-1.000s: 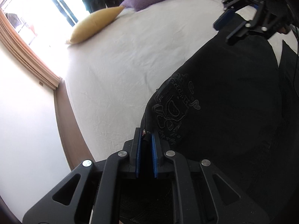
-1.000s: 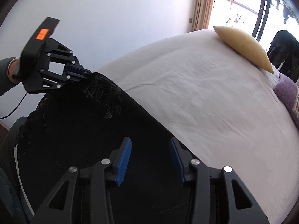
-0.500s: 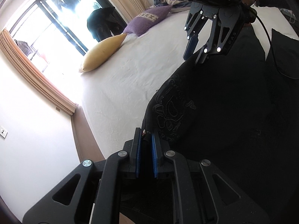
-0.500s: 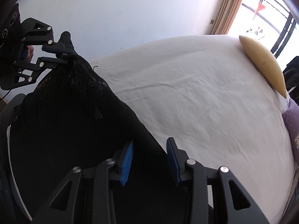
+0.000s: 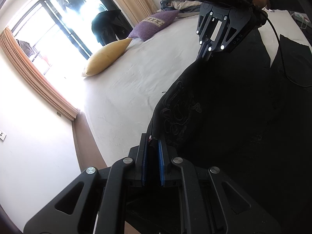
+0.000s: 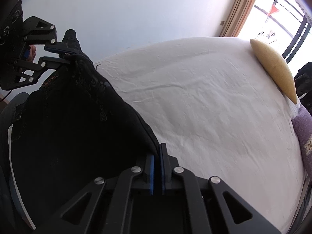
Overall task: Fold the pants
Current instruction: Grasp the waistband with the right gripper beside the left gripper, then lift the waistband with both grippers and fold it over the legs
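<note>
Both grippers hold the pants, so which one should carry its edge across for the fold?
Probably the right gripper: it grips the pants beside open bed. The left gripper can anchor its corner.

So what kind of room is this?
Most likely a bedroom: a wide bed with a white sheet, a yellow pillow and a purple pillow at its far end, and a curtained window. Both grippers hold black pants over it.
</note>
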Action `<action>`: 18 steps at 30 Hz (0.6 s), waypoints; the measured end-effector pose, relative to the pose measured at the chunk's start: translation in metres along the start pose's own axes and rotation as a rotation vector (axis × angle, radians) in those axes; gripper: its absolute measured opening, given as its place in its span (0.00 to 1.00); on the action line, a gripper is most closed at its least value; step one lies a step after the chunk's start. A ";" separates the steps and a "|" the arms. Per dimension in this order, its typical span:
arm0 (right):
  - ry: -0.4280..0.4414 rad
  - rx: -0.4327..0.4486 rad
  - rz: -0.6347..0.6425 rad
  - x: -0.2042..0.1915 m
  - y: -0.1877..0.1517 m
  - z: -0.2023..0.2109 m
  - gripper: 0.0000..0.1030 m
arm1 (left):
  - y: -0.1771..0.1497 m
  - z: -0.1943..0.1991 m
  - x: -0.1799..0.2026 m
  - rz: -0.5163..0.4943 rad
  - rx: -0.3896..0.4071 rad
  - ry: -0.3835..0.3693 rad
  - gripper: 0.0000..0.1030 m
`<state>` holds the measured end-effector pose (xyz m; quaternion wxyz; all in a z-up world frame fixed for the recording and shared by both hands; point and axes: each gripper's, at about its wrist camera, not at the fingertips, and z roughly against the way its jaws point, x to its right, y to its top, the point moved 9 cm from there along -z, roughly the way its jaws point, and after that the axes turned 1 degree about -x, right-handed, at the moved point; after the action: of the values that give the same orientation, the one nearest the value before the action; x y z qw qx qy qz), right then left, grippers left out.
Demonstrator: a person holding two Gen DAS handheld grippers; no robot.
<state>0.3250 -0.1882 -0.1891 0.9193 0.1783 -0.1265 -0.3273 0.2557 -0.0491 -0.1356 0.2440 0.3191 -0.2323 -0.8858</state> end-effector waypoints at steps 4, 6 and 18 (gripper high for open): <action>-0.041 0.020 0.003 -0.015 -0.008 0.023 0.04 | 0.002 0.015 0.008 0.009 0.012 -0.004 0.08; -0.058 0.023 0.010 -0.027 -0.014 0.034 0.04 | 0.001 0.025 0.012 0.020 0.019 -0.016 0.08; -0.123 0.009 0.026 -0.117 -0.068 0.058 0.04 | -0.053 0.084 0.082 0.002 -0.005 -0.173 0.08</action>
<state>0.1786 -0.1762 -0.1783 0.9132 0.1605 -0.1865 -0.3249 0.1276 -0.0344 -0.1447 0.2250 0.2405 -0.2505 -0.9104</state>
